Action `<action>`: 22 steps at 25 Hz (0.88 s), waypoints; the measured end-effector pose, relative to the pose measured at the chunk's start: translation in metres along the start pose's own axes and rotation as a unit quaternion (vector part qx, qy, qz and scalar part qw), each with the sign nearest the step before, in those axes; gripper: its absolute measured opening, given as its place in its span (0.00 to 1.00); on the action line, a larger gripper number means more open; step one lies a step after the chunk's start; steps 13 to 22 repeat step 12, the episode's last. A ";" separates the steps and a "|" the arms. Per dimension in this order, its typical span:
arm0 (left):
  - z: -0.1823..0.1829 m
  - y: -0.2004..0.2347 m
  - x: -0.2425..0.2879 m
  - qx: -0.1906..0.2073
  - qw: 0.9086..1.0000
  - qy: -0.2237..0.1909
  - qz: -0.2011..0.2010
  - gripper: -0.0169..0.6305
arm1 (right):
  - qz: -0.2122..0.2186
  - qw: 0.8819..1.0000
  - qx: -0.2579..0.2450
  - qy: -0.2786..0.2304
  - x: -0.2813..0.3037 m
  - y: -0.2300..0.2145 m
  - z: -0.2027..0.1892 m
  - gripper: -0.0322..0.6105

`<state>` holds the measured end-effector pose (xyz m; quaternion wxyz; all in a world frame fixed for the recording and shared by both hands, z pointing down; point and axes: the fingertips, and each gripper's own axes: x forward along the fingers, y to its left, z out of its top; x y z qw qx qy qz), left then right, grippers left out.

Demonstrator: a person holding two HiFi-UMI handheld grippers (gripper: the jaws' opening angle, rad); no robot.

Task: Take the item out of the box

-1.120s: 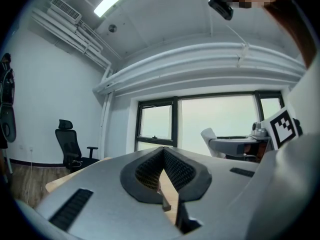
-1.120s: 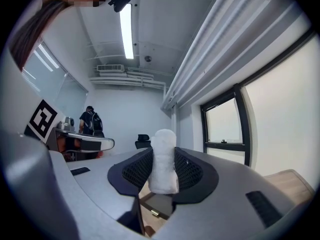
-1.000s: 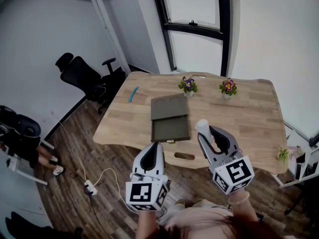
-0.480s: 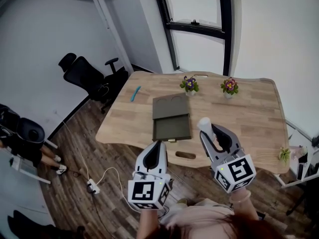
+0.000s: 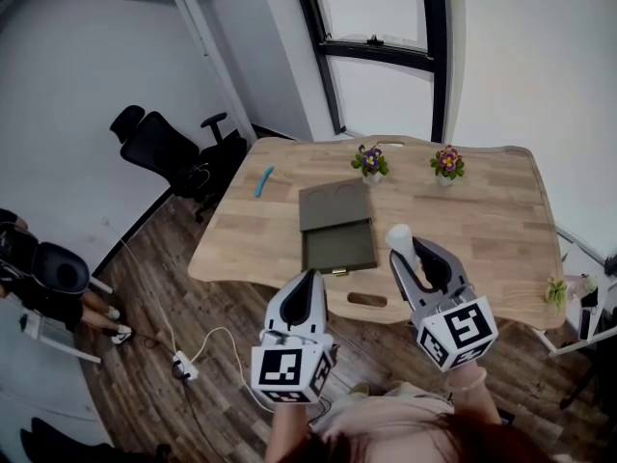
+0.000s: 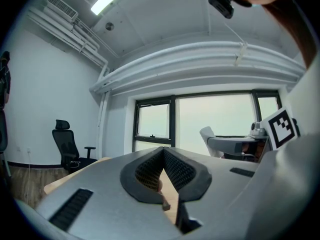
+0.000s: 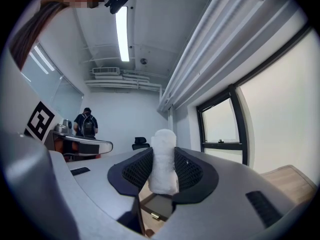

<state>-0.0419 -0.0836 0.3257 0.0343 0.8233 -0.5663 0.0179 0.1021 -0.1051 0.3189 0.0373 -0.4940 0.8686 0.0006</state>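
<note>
While both tilt upward | right claw (image 5: 410, 252) clamps white roll (image 7: 163, 154) | left claw (image 6: 163, 152) together

right claw (image 7: 163, 170) clamped on white roll (image 7: 163, 151), dark box (image 7: 157, 207) below

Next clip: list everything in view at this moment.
table: one, light wood, mid-room
box: one, dark olive, open, on table's near edge
flower pots: two, purple and pink blooms, table's far side
blue item: one, blue, table's left end
office chairs: at least two, black, left of table
power strip: one, white, floor
white roll: one, white, gripped before the person
left gripper: one, grey, shut, empty
right gripper: one, grey, shut on white roll
</note>
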 end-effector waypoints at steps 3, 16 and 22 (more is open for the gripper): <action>0.001 0.005 0.001 0.000 1.000 -0.004 -0.003 0.02 | -0.007 1.000 0.000 0.000 0.002 0.002 0.000 0.24; 0.000 0.018 0.002 -0.007 1.000 -0.004 -0.007 0.02 | -0.016 1.000 -0.003 -0.002 0.010 0.010 0.001 0.24; 0.000 0.018 0.002 -0.007 1.000 -0.004 -0.007 0.02 | -0.016 1.000 -0.003 -0.002 0.010 0.010 0.001 0.24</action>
